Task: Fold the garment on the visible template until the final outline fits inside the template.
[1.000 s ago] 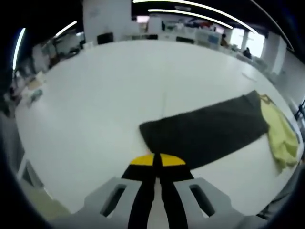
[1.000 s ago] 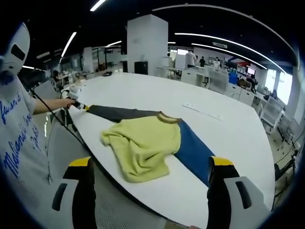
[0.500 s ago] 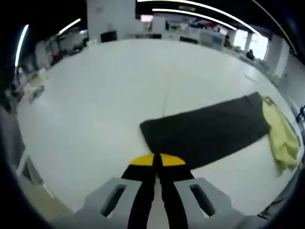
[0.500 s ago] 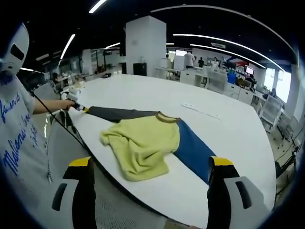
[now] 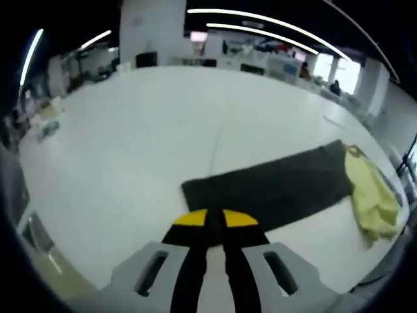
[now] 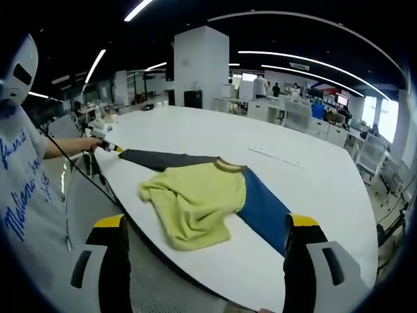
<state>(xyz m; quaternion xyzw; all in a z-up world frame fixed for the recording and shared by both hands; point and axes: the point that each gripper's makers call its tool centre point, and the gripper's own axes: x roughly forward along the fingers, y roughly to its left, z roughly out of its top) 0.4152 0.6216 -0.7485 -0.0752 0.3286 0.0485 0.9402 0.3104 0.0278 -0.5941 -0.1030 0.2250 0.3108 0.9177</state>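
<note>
Open-plan office: large white desk [image 6: 195, 134]; white pillar [image 6: 201, 65] at 12 o'clock; ceiling strip lights [image 6: 296, 57]; rows of workstations [image 6: 293, 107] at 1 o'clock.

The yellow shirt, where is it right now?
In the right gripper view the yellow shirt lies crumpled on the long dark mat, near the white table's front edge, between the open right tongs.

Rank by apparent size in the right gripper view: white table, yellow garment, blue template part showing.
1. white table
2. yellow garment
3. blue template part, though the garment hides some of it.
</note>
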